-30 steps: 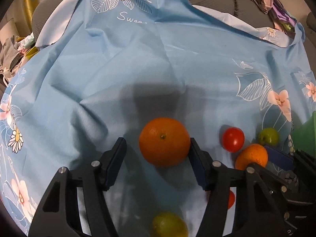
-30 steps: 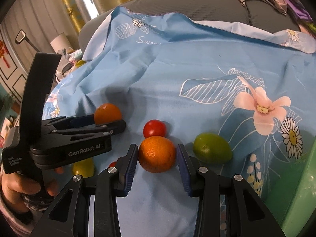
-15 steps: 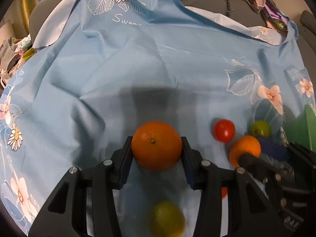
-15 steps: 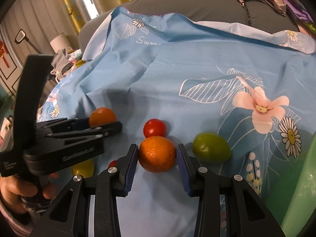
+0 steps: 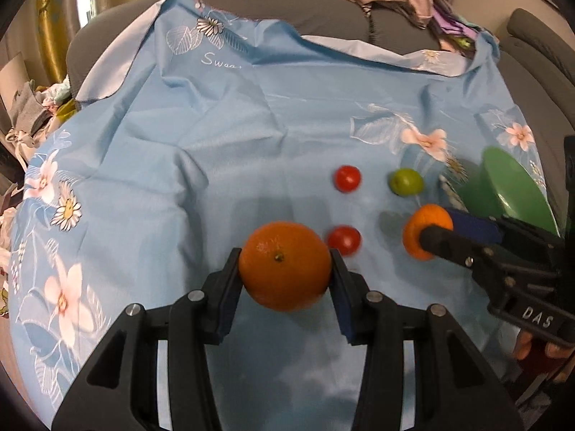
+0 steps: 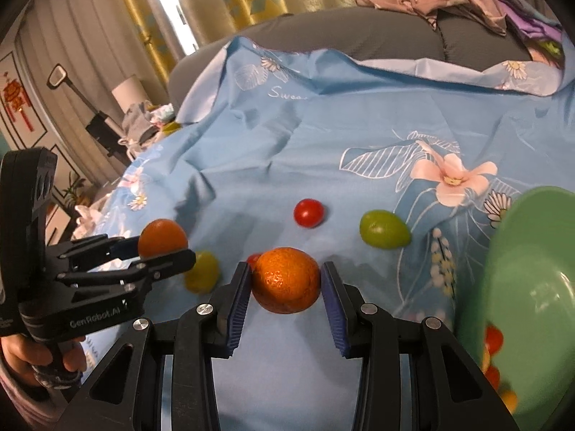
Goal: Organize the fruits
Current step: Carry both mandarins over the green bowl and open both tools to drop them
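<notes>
Creased matt cloth, glossy green bowl, dimpled orange

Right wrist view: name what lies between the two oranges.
Between the left-held orange and right-held orange: a yellow-green fruit and a partly hidden red tomato, in the right wrist view.

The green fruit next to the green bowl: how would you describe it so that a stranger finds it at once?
Start from the green bowl at the right edge of the blue flowered cloth. Just left of it, lying loose below the big pink flower print, is the green fruit. It is oval and plain green, unlike the round red tomato on its left.
</notes>
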Motion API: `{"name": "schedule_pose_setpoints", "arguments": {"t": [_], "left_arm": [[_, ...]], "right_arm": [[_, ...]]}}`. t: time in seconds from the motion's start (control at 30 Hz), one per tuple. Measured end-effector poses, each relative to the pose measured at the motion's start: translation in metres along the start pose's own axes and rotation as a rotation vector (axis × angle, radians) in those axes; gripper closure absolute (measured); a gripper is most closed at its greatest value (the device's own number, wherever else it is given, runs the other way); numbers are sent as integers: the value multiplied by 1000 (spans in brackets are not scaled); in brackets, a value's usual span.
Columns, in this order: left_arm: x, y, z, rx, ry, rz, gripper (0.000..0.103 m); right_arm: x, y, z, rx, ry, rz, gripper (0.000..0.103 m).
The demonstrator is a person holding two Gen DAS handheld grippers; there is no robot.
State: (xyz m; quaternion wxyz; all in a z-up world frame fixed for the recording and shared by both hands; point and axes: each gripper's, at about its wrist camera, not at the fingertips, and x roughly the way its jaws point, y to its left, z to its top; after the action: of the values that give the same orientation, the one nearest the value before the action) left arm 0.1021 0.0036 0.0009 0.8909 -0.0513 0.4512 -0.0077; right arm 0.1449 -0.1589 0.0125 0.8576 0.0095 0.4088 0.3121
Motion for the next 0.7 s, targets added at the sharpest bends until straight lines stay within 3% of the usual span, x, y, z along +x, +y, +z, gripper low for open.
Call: {"name": "schedule_pose_setpoints", "arguments": {"t": [0.7], "left_arm": [[-76,-29,-55,17,-76,7,57]], "right_arm": [[-79,31,-45,-38,-69,15,62]]}}
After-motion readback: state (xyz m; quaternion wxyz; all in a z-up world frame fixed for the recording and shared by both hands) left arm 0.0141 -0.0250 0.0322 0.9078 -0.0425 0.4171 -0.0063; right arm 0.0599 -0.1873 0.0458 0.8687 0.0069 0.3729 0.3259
